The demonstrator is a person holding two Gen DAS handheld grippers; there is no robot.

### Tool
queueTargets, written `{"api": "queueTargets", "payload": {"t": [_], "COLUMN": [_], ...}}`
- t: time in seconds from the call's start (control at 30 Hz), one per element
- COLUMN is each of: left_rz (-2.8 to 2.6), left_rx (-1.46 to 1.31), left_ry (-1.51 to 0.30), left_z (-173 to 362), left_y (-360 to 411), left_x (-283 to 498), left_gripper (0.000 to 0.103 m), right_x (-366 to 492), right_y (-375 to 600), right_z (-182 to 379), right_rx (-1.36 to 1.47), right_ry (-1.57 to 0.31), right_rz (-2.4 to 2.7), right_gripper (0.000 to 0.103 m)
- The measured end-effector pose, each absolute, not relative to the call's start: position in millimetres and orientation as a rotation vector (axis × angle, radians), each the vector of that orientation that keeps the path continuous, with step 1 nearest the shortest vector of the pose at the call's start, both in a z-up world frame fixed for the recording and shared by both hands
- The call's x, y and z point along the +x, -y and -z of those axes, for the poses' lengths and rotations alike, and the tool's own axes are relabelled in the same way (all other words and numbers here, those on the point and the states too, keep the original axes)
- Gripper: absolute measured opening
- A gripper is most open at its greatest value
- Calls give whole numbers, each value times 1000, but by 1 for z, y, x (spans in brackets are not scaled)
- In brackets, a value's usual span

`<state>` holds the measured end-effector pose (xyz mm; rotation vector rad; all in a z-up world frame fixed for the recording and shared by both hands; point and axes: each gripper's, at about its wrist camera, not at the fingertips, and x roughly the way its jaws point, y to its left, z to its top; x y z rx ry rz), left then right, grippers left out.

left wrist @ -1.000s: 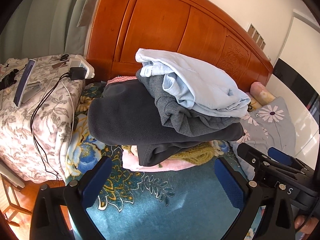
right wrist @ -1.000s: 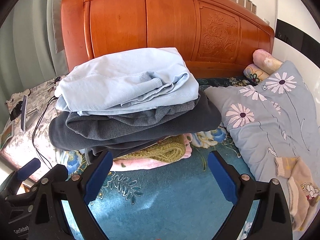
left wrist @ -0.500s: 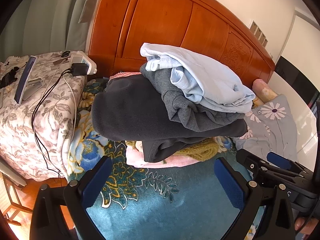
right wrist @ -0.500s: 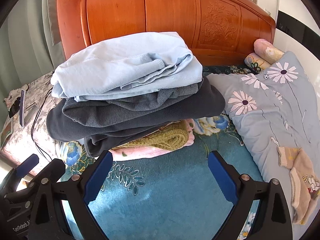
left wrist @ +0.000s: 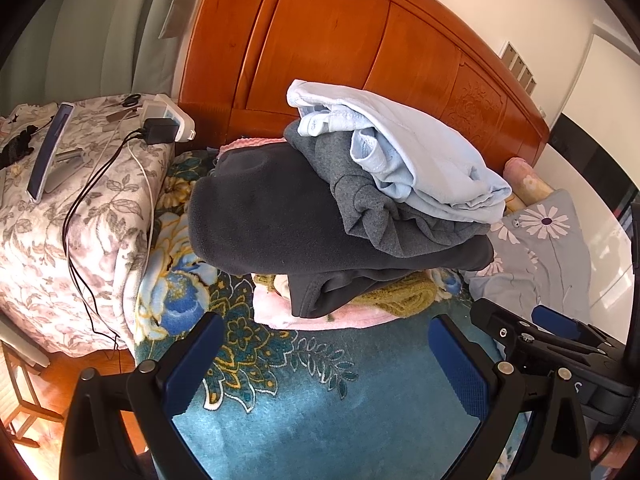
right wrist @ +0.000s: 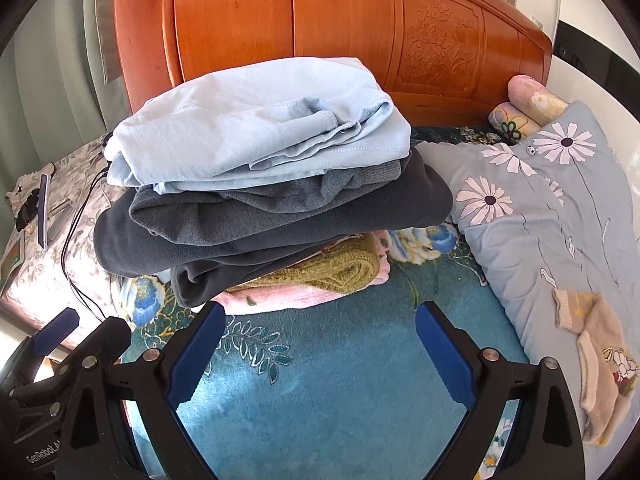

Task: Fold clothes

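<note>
Both my left gripper (left wrist: 326, 354) and my right gripper (right wrist: 318, 344) hang empty with their jaws spread wide over the teal blanket (right wrist: 340, 380). The stack of folded clothes (right wrist: 272, 200) lies straight ahead of both, near the wooden headboard (right wrist: 340, 28), its long axis running across my view from left to right. The pale blue garment (right wrist: 260, 128) on top sits more squarely before my right gripper, so I judge that hand better placed to reach it.
</note>
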<state>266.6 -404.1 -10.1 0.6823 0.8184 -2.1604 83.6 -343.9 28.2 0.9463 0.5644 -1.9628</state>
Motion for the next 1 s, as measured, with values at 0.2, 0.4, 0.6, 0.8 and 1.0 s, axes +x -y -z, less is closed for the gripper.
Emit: {"api": "queueTargets", "payload": {"t": [0.2,0.4,0.6,0.8,1.0], "left_rz": [2161,2162,2161,2161,2160], "left_rx": [678,677,684,688,697], "left_ry": [-826,-828,-827,-829,-842], "left_z": [9,9,10,11,13], "left_y": [405,405,406,406,407], "left_x": [269,270,270,270,271], "left_gripper": [103,103,103,103,103], "right_x": [84,85,85,85,85], "right_y": [345,346,347,346,346], "right_z": [-29,-30,-29,-28,-26], "right_rx": [956,953,960,967,976], "right_ry": [-562,-561,-571,-571,-570], "right_rz": [1963,1962,1961,1959,1958], "right_gripper": [96,96,96,96,96]}}
